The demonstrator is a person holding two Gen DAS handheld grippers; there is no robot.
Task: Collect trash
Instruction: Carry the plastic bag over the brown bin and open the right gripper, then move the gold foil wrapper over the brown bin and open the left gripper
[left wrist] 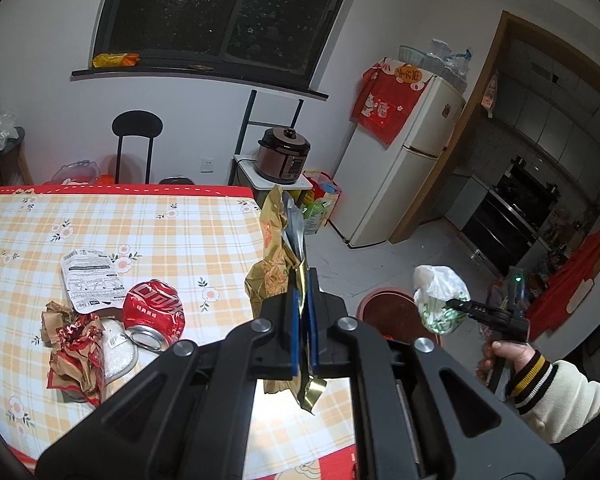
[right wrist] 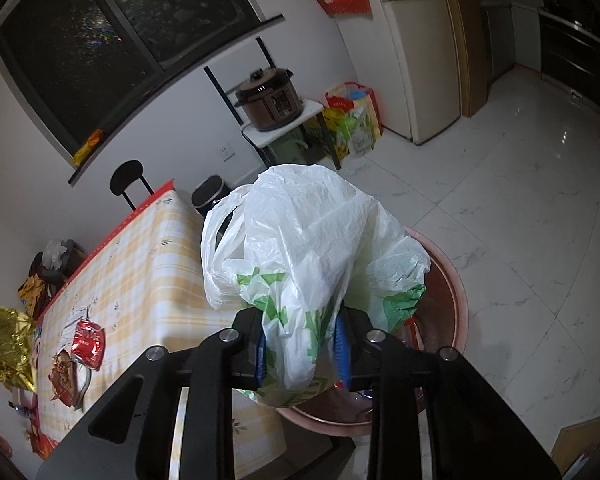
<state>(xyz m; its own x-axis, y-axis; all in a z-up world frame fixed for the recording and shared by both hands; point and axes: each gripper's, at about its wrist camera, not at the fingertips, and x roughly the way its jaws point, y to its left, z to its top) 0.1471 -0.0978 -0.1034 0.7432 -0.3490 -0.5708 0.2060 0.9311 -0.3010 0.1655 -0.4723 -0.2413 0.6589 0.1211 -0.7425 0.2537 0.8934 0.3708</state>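
My left hand-held gripper (left wrist: pixel 300 300) is clamped on a crumpled gold foil wrapper (left wrist: pixel 274 260); the blue pads (left wrist: pixel 293 328) sit close together with the foil pinched between them. The wrapper sticks up past the fingertips and a gold strip hangs out below the pads. It is held above the right edge of the worktop (left wrist: pixel 140 232), which carries a yellow plaid cloth with a red border.

My right hand-held gripper (right wrist: pixel 302 344) has a white plastic bag with green print (right wrist: pixel 312 248) between its pads (right wrist: pixel 342 350). The jaws stand partly apart, the bag bulging between and above them. I cannot tell for sure whether the pads press on it. In the left wrist view this bag (left wrist: pixel 442 300) sits at the tip of the right hand-held gripper (left wrist: pixel 456 305), with my right hand (left wrist: pixel 496 356) and a cream sleeve with striped cuff behind it.

The bag hangs directly over a reddish round basin (right wrist: pixel 452 288) standing on the white tiled floor just beside the worktop; some items lie inside it but are too hidden to name.

Left on the worktop, grouped near the close edge: a crushed red can (left wrist: pixel 154 308), a white printed packet (left wrist: pixel 92 280), a brown-and-red crumpled wrapper (left wrist: pixel 74 348) and a white pad (left wrist: pixel 118 348), all touching or overlapping.
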